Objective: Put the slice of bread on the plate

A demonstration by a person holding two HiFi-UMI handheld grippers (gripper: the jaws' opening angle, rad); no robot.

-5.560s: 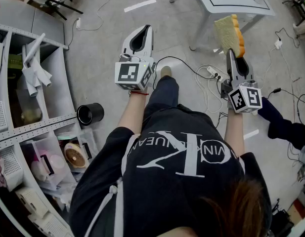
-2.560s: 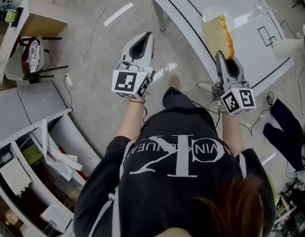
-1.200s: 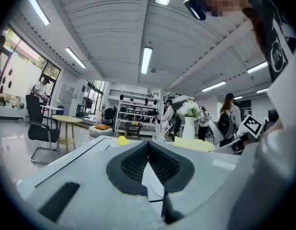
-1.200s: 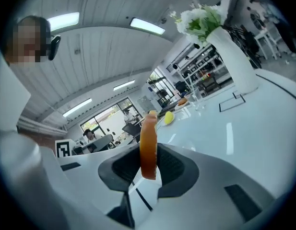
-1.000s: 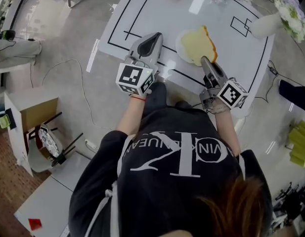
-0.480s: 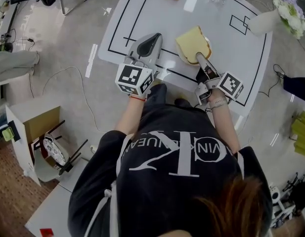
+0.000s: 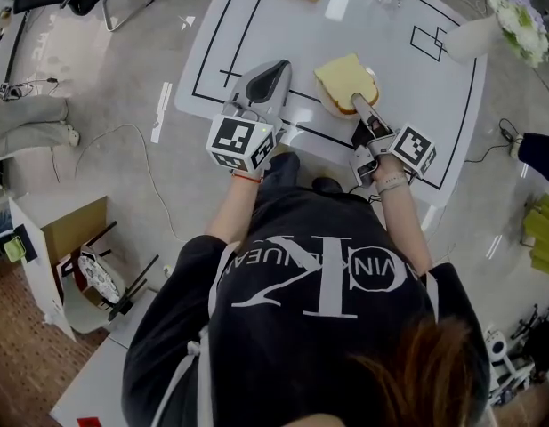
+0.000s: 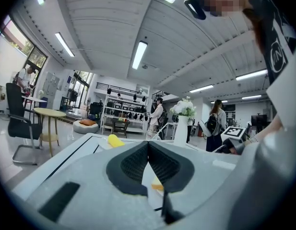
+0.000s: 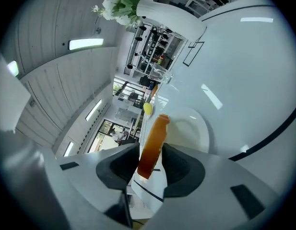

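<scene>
Bread slice (image 7: 345, 74) over plate (image 9: 198, 131), between opening jaws of side-tilted right claw (image 7: 358, 107).

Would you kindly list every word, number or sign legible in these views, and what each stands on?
"VIN K": white print on the person's black shirt, right part.
"UEAN": same print, left part; further letters are creased.
Large "K": shirt centre.
Marker cubes: square patterns, no letters.

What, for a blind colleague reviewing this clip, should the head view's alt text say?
Seen from above, a person's right gripper has a slice of bread between its opening jaws, the slice lying over a white plate on a white table. The left gripper, shut and empty, hovers beside it above the table's near edge.
</scene>
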